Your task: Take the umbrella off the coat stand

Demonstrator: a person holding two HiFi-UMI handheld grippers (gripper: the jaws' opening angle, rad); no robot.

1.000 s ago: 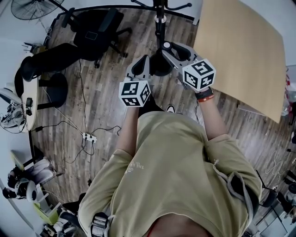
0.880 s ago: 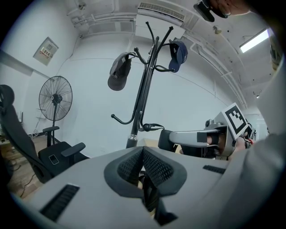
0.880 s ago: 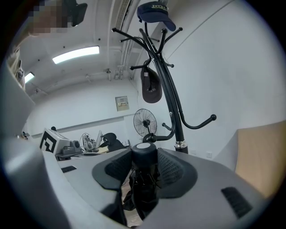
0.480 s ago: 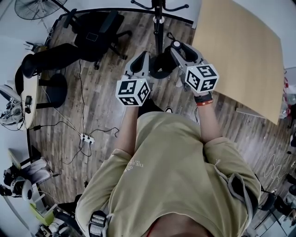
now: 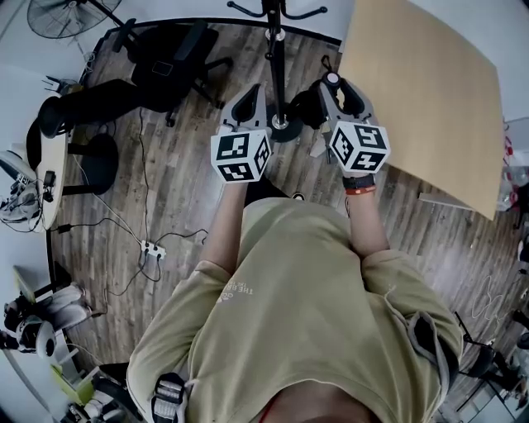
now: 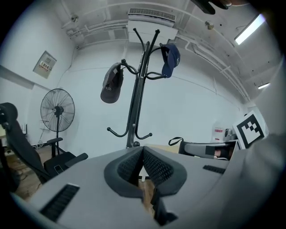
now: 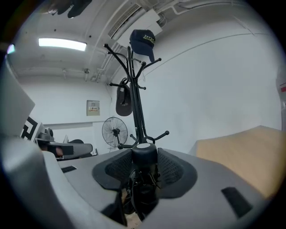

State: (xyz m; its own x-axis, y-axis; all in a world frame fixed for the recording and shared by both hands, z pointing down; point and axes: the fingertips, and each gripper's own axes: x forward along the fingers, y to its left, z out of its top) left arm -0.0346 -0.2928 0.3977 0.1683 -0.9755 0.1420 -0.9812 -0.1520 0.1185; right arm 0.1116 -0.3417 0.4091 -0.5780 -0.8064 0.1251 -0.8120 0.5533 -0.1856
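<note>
My right gripper (image 5: 334, 81) is shut on the round handle of a black folded umbrella (image 7: 144, 157). The umbrella's body hangs down below the jaws (image 7: 142, 193); in the head view it shows as a dark bundle (image 5: 303, 107) just right of the coat stand's pole (image 5: 274, 58). The umbrella hangs apart from the black coat stand (image 7: 136, 107), which carries a navy cap (image 7: 143, 40) and a dark cap (image 7: 123, 101). My left gripper (image 5: 250, 101) sits left of the pole, shut, with nothing in it (image 6: 142, 153).
A tilted wooden tabletop (image 5: 423, 91) fills the right side. The stand's round base (image 5: 285, 129) lies on the wood floor between my grippers. A black office chair (image 5: 172, 51), a floor fan (image 5: 56, 15), a round table (image 5: 48, 178) and a power strip with cables (image 5: 155, 247) lie to the left.
My right gripper has swung to the right with the umbrella, from across the pole to its right side. My left gripper has risen a little, still shut.
</note>
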